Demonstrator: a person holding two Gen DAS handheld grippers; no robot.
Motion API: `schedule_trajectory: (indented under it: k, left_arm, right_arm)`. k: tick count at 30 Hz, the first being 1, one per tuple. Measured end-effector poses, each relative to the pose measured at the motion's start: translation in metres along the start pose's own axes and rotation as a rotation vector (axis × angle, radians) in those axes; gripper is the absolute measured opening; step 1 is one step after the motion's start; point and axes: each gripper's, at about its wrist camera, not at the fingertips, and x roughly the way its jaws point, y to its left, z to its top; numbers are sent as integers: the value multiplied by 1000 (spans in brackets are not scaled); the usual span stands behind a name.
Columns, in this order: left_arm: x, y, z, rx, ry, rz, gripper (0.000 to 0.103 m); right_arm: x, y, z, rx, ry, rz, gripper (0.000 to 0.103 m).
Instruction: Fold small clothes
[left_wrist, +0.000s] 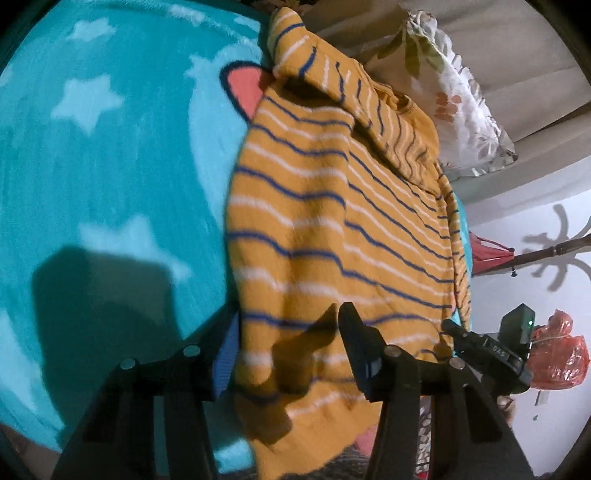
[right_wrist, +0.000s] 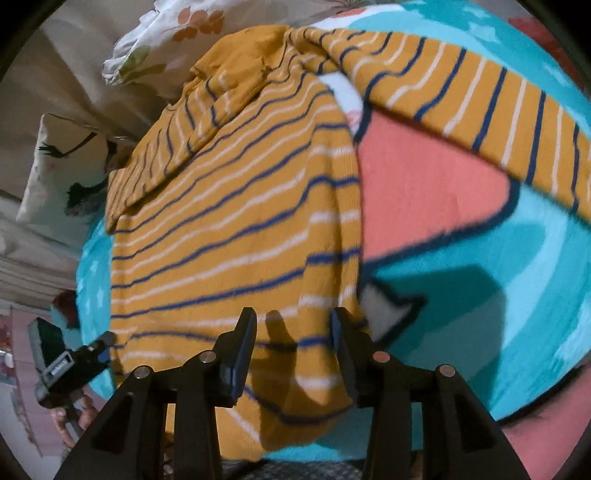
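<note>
Striped in mustard, navy and white, the small sweater (left_wrist: 332, 229) lies spread on the turquoise star blanket (left_wrist: 110, 177), which I take as my landmark for everything else. Its hem end hangs toward me at the blanket's near edge, and its collar points to the far edge, where a floral pillow (left_wrist: 458, 96) leans against beige bedding. One sleeve is folded over the chest; the other sleeve (right_wrist: 480, 107) stretches out flat across the blanket's coral cartoon shape (right_wrist: 417, 192), well clear of the body. My left gripper (left_wrist: 284, 354) hovers over the hem with its jaws parted; one finger shows against the knit, the other sits at the sweater's side edge, just above the blanket, and I cannot tell whether either pad touches the cloth. My right gripper (right_wrist: 293, 350) is likewise half open over the opposite hem corner, with the fabric showing in the gap between the pads and nothing pinched. Both cast dark shadows on the knit and on the blanket beside it. Beyond the blanket's edge, in the left view, stand a white wall, a dark wooden coat rack (left_wrist: 554, 251) and a red plastic bag (left_wrist: 561, 354). Nothing lies on top of the sweater.
</note>
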Motion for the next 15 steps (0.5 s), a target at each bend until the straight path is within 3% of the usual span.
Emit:
schedule_trajectory:
  k: [5,6,7,8,10,15]
  left_arm:
    - [2,-19,-27,3,-22,79,49]
    - [3,-23,-29,12,-24,113,43]
    - [6,-28,-32,25,-13,167,18]
    - [7,-29,-33,26,-6,187,13]
    - [2,-31,-36,2,-31,205,11]
    - [-29,-37,-65,-14,-76,245,8]
  right_arm:
    - [1,4,-15,-39,4,36,45]
    - [1,5,-16,-51,6,33,43]
    - [1,6,-16,-70,8,22,33]
    - [3,8,-15,-95,15,-2,18]
    - [5,5,-10,-116,30,-5,10]
    - [-13,-10,-15,-138,75,103,8]
